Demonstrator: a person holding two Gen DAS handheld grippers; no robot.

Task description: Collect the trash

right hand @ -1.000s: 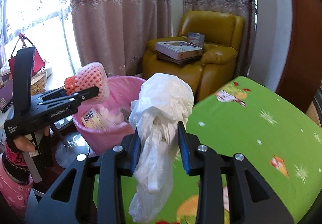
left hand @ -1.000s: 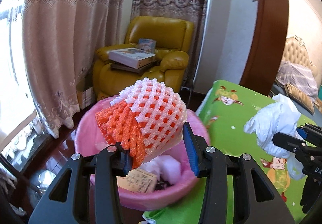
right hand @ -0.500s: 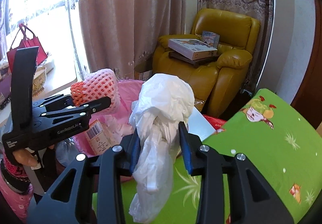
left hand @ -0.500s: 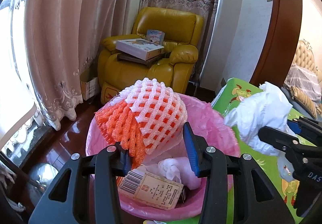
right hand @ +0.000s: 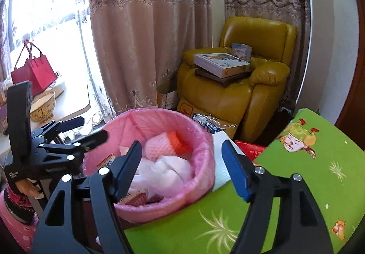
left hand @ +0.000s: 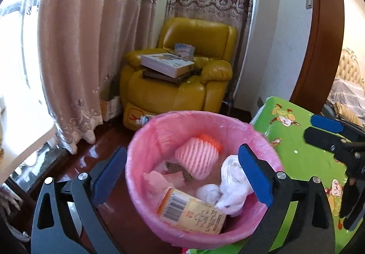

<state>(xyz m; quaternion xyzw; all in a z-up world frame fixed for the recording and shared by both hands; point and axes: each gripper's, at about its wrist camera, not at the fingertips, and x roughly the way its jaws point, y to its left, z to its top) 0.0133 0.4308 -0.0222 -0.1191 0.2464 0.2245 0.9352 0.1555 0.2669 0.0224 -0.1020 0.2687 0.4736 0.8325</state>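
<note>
A bin lined with a pink bag (left hand: 159,130) (right hand: 205,140) stands beside the green table. Inside it lie the pink-and-orange foam fruit net (left hand: 198,158) (right hand: 164,144), the white plastic bag (left hand: 232,187) (right hand: 168,169), a yellow barcoded packet (left hand: 189,213) and a small white wad (left hand: 208,192). My left gripper (left hand: 182,174) is open and empty above the bin; it also shows in the right wrist view (right hand: 89,128). My right gripper (right hand: 182,167) is open and empty over the bin's right rim; it shows in the left wrist view (left hand: 328,130) too.
The green cartoon-print table (left hand: 303,162) (right hand: 296,185) lies right of the bin. A yellow armchair (left hand: 178,80) (right hand: 239,85) with boxes stands behind, beside curtains (left hand: 91,48). A red box (right hand: 249,151) and white sheet (right hand: 219,162) sit by the table edge.
Both grippers opened over the bin. The foam net dropped from my left gripper and the white plastic bag from my right; both now lie inside the bin.
</note>
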